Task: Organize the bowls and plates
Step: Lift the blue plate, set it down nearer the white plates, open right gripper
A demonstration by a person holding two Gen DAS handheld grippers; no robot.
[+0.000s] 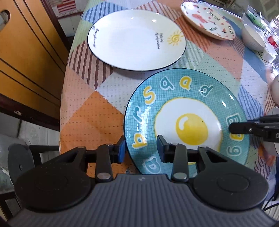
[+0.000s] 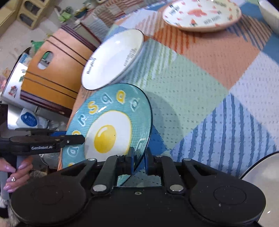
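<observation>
A teal plate (image 1: 188, 97) with a fried-egg picture and letters is held over the patchwork tablecloth; it also shows in the right wrist view (image 2: 111, 111). My left gripper (image 1: 140, 148) straddles its near-left rim with a gap between the fingers and the rim. My right gripper (image 2: 139, 161) is shut on its opposite rim; its fingers (image 1: 244, 128) enter the left view from the right. A white plate (image 1: 136, 38) with a sun drawing lies beyond, also in the right wrist view (image 2: 111, 59). A pink-patterned plate (image 1: 207, 19) lies farther back, also in the right wrist view (image 2: 202, 14).
A white bowl (image 1: 252, 37) stands at the back right beside plastic packets. Another white dish rim (image 2: 261, 183) is at the right wrist view's lower right. A wooden cabinet (image 1: 26, 52) stands left of the table edge (image 1: 64, 97).
</observation>
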